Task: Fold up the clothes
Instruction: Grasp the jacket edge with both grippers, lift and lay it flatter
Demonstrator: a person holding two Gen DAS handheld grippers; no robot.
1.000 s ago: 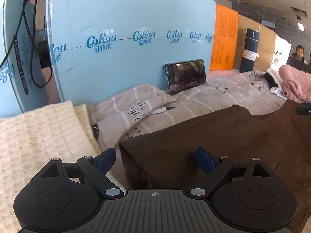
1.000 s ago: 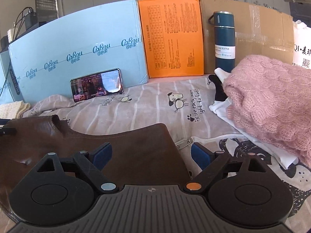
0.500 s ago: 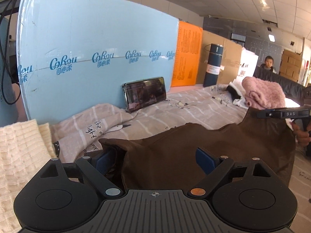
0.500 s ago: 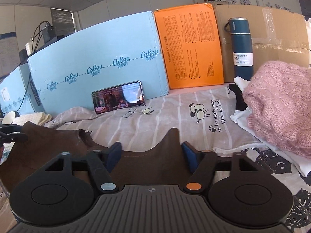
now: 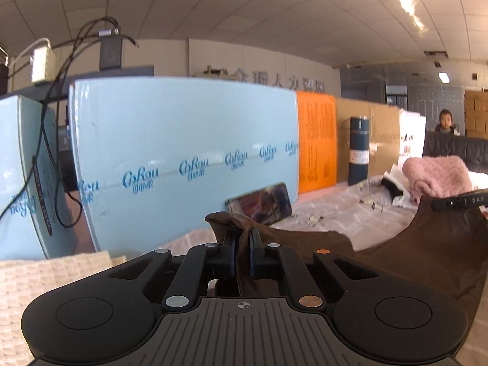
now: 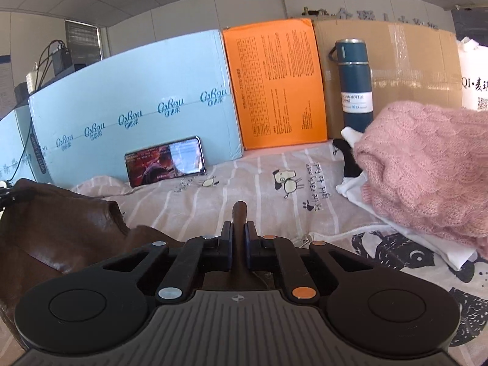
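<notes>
The brown garment (image 5: 427, 253) hangs raised above the printed bedsheet (image 6: 259, 189), one corner clamped in the left gripper (image 5: 243, 241) and another in the right gripper (image 6: 238, 231), appearing soft, limp and light, best held by its corners.

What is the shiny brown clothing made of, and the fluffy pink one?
The brown garment looks like smooth leather or faux leather: glossy highlights and stiff creases. Which one, I can't tell. The pink sweater looks like soft, fuzzy knitted yarn, with raised scalloped stitches.
</notes>
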